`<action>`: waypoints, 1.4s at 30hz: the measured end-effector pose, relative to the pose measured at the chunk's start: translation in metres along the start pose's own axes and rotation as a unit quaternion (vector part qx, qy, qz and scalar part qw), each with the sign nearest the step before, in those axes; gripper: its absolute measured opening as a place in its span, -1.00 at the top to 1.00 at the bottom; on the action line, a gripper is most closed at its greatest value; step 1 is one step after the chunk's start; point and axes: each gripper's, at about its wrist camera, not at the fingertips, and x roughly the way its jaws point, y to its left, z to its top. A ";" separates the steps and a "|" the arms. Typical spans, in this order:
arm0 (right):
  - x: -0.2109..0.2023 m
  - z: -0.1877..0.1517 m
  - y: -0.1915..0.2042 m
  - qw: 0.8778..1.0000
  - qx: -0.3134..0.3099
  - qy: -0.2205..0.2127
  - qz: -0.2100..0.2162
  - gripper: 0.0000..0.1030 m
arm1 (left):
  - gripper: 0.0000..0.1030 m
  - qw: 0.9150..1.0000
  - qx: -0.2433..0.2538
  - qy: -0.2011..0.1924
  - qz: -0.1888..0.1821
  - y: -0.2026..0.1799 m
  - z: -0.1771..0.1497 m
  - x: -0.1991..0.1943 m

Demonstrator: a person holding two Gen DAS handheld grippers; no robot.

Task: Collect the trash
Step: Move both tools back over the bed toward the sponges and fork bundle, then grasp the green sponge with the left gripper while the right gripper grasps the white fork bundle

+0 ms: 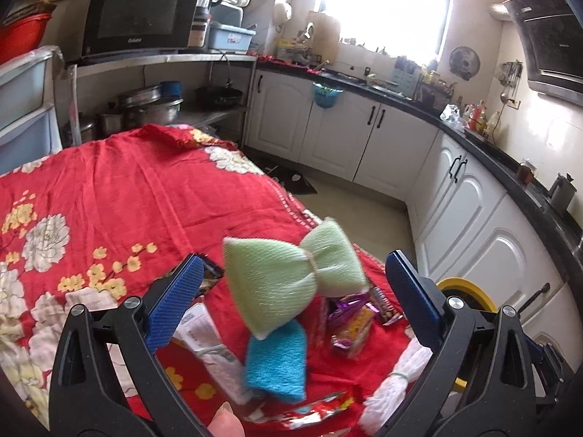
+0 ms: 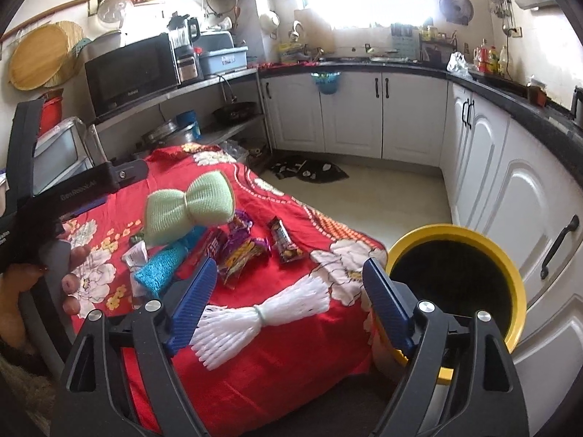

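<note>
Right gripper (image 2: 288, 302) wide above red floral tablecloth (image 2: 291, 371), beside yellow-rimmed bin (image 2: 517, 280).

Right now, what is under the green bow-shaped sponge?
Under the green sponge lies a blue sponge on the red flowered cloth, with a white paper slip beside it. Whatever else it covers is hidden.

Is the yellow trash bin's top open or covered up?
Open. The yellow bin beside the red tablecloth has no lid on it, and you look straight into its dark inside. How full it is cannot be told.
</note>
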 end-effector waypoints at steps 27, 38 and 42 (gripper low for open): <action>0.099 -0.031 -0.023 0.981 0.122 0.139 0.050 0.45 | -0.74 0.976 -0.158 0.127 -0.082 0.065 -0.012 0.090; 0.077 -0.015 -0.026 0.988 0.105 0.103 0.057 0.70 | 0.41 0.979 -0.144 0.110 -0.092 0.062 -0.001 0.077; 0.066 -0.008 -0.026 0.991 0.090 0.087 0.054 0.70 | 0.51 0.985 -0.120 0.083 -0.093 0.055 0.007 0.061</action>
